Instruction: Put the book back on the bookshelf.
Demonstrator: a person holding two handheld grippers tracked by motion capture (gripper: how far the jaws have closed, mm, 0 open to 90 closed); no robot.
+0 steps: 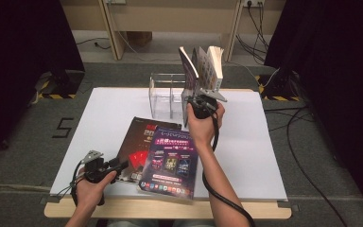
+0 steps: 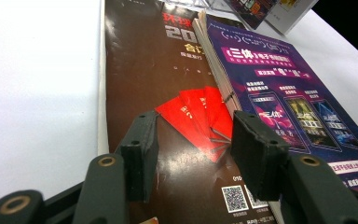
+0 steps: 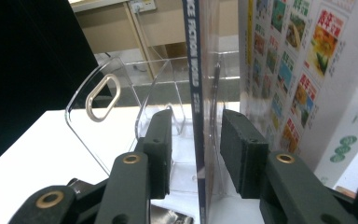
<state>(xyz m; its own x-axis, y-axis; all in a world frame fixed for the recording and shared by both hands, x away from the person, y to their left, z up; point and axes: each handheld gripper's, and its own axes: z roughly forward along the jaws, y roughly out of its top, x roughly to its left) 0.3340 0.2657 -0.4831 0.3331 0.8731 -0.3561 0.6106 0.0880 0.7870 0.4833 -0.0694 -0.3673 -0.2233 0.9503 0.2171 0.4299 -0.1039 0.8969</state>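
Observation:
A clear acrylic magazine rack [image 1: 163, 92] stands at the back middle of the white table [image 1: 255, 142]. Its right end holds upright magazines: a dark-spined one [image 1: 188, 64] and a white-backed one [image 1: 213, 64]. My right gripper [image 1: 191, 98] reaches in at their lower edge. In the right gripper view its jaws [image 3: 196, 119] stand either side of the dark spine [image 3: 192, 56], with gaps on both sides, so it is open. A brown magazine [image 1: 139, 142] lies flat, partly covered by a purple one [image 1: 170, 158]. My left gripper [image 1: 122, 165] hovers open over the brown cover [image 2: 168, 70], empty [image 2: 193, 126].
The rack's left compartments [image 3: 102, 98] hold nothing. Bare white tabletop stretches to the left and right of the flat magazines. The purple magazine [image 2: 279, 88] overhangs the front edge of the white surface. Black curtains flank the table, and cables lie on the floor at the right.

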